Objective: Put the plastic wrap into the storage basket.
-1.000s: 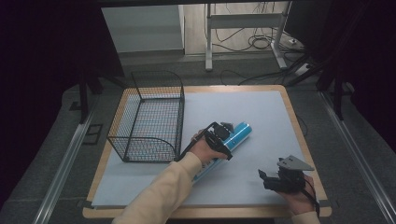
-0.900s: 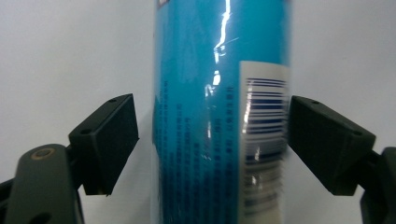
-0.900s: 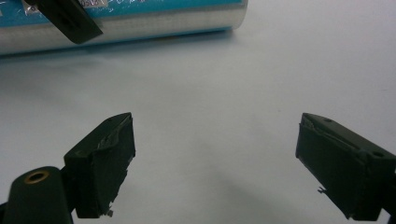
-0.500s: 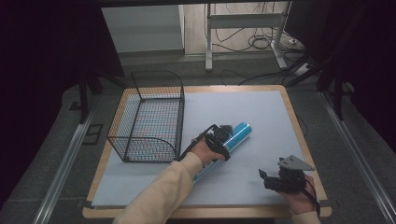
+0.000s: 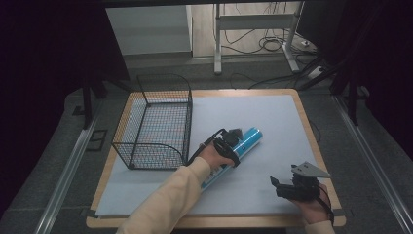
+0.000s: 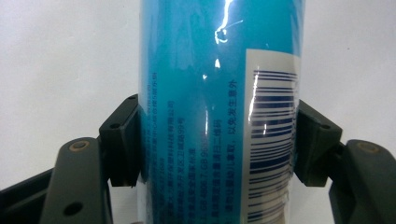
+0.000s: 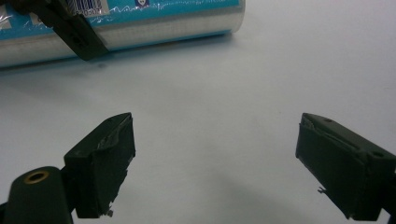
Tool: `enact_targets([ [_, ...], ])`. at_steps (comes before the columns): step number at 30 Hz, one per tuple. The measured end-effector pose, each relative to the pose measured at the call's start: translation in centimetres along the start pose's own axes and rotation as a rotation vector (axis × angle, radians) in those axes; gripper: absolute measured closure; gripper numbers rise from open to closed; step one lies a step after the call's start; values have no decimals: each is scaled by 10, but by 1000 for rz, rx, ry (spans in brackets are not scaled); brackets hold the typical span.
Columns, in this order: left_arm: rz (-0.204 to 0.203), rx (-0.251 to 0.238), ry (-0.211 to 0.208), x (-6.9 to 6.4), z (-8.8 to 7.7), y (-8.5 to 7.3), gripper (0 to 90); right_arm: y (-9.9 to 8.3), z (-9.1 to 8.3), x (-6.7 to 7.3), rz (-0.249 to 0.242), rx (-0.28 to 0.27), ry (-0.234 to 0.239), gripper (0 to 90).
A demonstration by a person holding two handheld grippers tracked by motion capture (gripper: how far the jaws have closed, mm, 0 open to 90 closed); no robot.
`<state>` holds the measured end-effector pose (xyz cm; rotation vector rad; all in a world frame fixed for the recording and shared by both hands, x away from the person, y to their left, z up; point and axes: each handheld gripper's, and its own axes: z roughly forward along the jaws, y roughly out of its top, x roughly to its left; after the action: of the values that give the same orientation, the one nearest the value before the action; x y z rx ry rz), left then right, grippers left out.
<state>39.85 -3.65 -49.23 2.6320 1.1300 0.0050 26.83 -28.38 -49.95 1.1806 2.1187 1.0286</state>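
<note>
A blue cylindrical tube (image 5: 249, 137) with a barcode label lies slanted on the pale mat, right of the wire basket. My left gripper (image 5: 233, 147) reaches down over its middle. In the left gripper view both pads press the sides of the tube (image 6: 210, 70), so the left gripper (image 6: 217, 140) is shut on it; its jaws have just been closing around it. My right gripper (image 5: 278, 184) rests near the front right of the mat, apart from the tube. Its jaws (image 7: 215, 154) stand open with nothing between them, and the tube (image 7: 140, 28) lies beyond them.
A black wire basket (image 5: 164, 91) stands at the left of the mat (image 5: 272, 112), close beside the tube. The wooden table edge (image 5: 311, 131) frames the mat. Table legs and cables lie on the floor beyond the far edge.
Both hands and the tube keep their places in the high view; nothing else visibly differs.
</note>
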Motion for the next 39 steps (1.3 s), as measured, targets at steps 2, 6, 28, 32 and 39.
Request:
enact_targets([
  [2,7,14,0,0,-2,2,311,0,0,0,-3,0,-3,122],
  [6,10,14,6,0,-9,6,311,0,0,0,-6,-2,-5,122],
  [28,14,-45,-1,6,-50,12,312,0,-1,-2,-8,-5,-16,123],
  [32,28,-65,6,5,-61,15,312,0,-1,-3,-4,-3,-20,123],
  [39,36,-94,18,4,-78,19,313,0,-1,-2,-8,1,-17,123],
])
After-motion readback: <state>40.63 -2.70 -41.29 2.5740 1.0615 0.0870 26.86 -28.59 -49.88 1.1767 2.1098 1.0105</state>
